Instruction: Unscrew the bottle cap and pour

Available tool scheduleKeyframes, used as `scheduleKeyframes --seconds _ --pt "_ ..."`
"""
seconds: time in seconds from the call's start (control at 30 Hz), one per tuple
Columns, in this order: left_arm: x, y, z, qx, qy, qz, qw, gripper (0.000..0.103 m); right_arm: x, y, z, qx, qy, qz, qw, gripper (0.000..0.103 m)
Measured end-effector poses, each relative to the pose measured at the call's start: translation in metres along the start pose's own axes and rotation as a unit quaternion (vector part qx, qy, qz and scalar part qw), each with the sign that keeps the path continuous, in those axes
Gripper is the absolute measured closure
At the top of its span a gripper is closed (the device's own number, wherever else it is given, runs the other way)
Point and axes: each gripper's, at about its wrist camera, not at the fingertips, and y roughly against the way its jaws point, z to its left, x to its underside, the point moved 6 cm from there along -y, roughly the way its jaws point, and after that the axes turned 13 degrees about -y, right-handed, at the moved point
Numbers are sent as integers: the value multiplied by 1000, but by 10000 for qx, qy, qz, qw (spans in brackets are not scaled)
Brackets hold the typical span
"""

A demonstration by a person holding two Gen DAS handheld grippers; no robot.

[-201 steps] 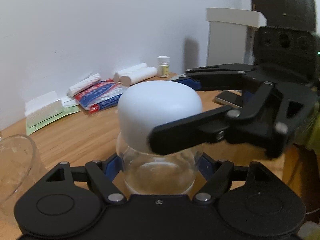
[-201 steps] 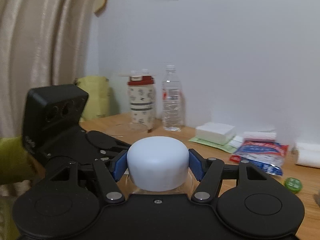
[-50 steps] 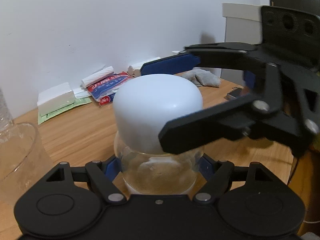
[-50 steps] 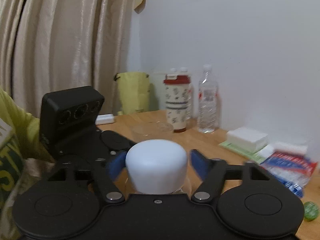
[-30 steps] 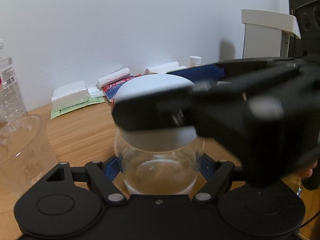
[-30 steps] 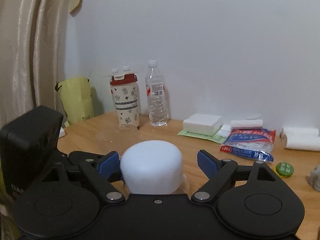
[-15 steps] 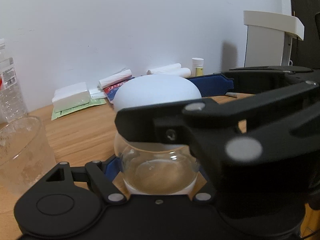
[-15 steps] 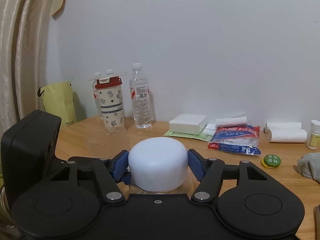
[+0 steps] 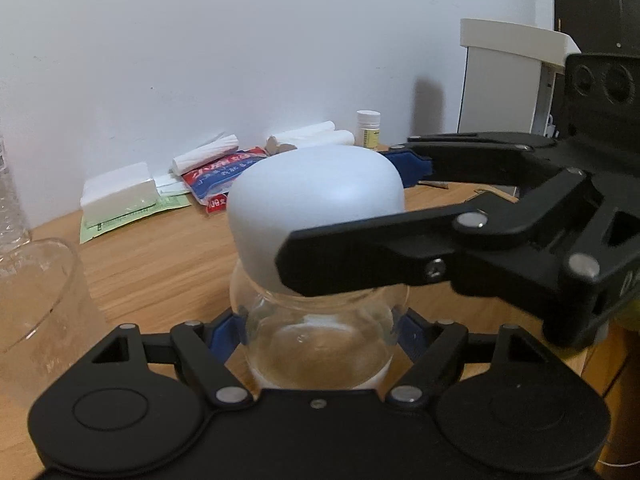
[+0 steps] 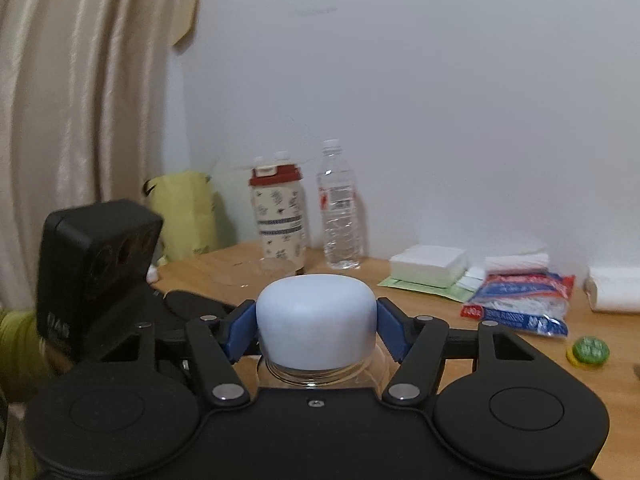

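A clear glass bottle (image 9: pixel 320 340) with a rounded white cap (image 9: pixel 316 196) stands on the wooden table. My left gripper (image 9: pixel 320 322) is shut on the bottle's glass body below the cap. My right gripper (image 10: pixel 316 322) is shut on the white cap (image 10: pixel 316 320), its blue pads (image 10: pixel 240 330) pressed to both sides. In the left wrist view the right gripper reaches in from the right across the cap. An empty clear glass cup (image 9: pixel 36 312) stands just left of the bottle.
Along the wall lie a white tissue pack (image 9: pixel 118 192), a red and blue floss bag (image 9: pixel 220 172), paper rolls (image 9: pixel 308 140) and a small white pill bottle (image 9: pixel 368 128). A patterned tumbler (image 10: pixel 280 216), a water bottle (image 10: pixel 340 208), a yellow bag (image 10: pixel 188 212) and a green cap (image 10: pixel 590 350) also show.
My right gripper opened off the cap, swung round the bottle, shut on the cap again and has now turned with it. The left gripper kept hold of the bottle.
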Motion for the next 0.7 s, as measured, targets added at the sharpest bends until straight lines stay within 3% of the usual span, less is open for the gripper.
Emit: scheduleKeyframes --seconds 0.33,0.7 --pt "3 -7 27 268 -159 -41 9995 24 -4 -1 -2 -557 410 430 9967 34" --pt "3 -8 28 279 -169 -23 9995 24 -3 1 -4 -597 272 262 9975 34"
